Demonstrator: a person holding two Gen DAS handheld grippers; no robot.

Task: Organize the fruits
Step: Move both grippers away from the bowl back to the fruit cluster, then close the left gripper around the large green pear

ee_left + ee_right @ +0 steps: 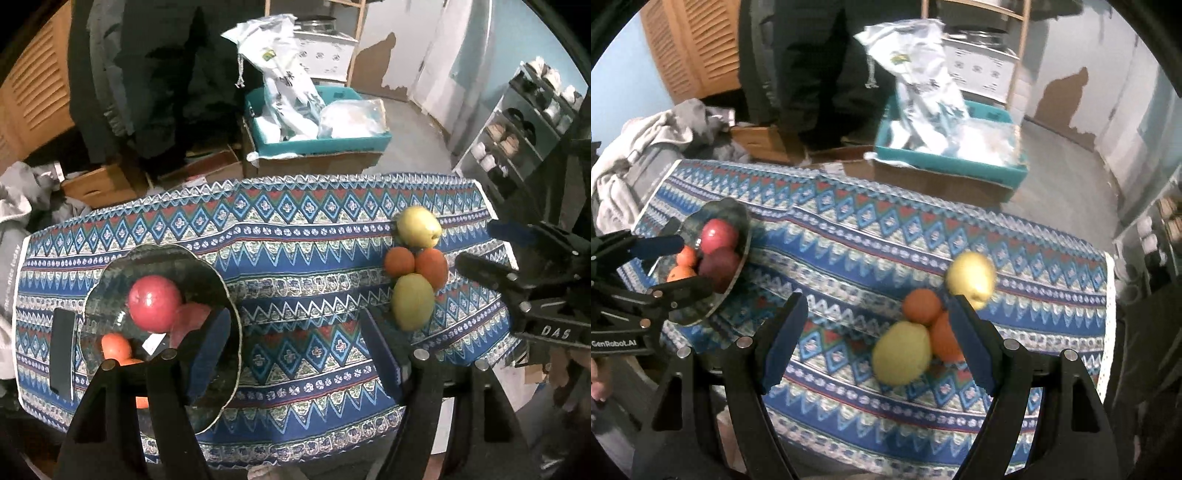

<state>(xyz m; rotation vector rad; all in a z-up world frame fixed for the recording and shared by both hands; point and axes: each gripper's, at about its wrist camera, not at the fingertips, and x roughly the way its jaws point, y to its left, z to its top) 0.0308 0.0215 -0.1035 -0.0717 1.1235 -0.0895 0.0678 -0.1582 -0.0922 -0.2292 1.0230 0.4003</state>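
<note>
A glass bowl point(229, 314) point(738, 218) stands at the table's left and holds a red apple point(155, 303) point(718, 235), a darker red fruit point(720, 266) and oranges point(116, 347) point(686, 256). At the table's right lie a yellow-green apple point(419, 227) point(971, 275), two oranges point(399, 261) point(921, 306) and a yellow-green pear point(413, 302) point(902, 352). My left gripper point(291, 354) is open and empty over the table's middle, its left finger in front of the bowl. My right gripper point(877, 343) is open and empty, with the pear between its fingers.
A patterned blue tablecloth point(303, 258) covers the table. A dark flat object point(62, 354) lies left of the bowl. Behind the table stand a teal box with plastic bags point(317, 122), cardboard boxes and a person in dark clothes. A shoe rack point(517, 125) stands at right.
</note>
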